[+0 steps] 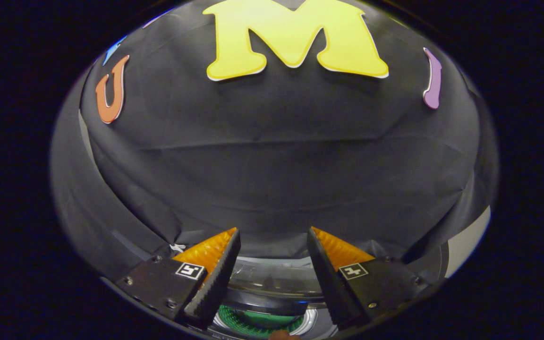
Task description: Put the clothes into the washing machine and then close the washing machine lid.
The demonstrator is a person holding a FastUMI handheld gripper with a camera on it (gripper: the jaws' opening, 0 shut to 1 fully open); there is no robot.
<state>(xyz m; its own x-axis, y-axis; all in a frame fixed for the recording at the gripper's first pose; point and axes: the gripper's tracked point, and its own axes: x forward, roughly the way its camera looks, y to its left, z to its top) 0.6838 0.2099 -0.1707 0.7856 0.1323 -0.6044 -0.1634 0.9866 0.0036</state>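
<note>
Green is what catches the eye, a ribbed green lining point(258, 323) glimpsed low down between the fingers, inside what looks to be the round mouth of the washing machine point(272, 302). Above that opening a clear, glossy curved piece point(272, 278) stands up, most likely the raised lid, with the black cloth wall point(272, 165) rising close behind it.

The gripper point(273, 236) hovers above the machine, tilted up so that it looks more at the wall than into the drum. Its fingers point(217, 274) are spread well apart, with nothing between them and nothing touching either one. A small brownish thing point(284, 335) shows just below the drum mouth; it is too little and too cut off to say whether it is clothing.

I cannot tell whether any clothes lie in the drum. Judging by the empty fingers held over an open machine, I would say this is either the pause after a drop or the start of the lid step. If the clothes are in, the next move calls for bringing the fingers to the upright lid's edge and swinging it down over the opening; if not, the gripper has to go and fetch a garment first.
</note>
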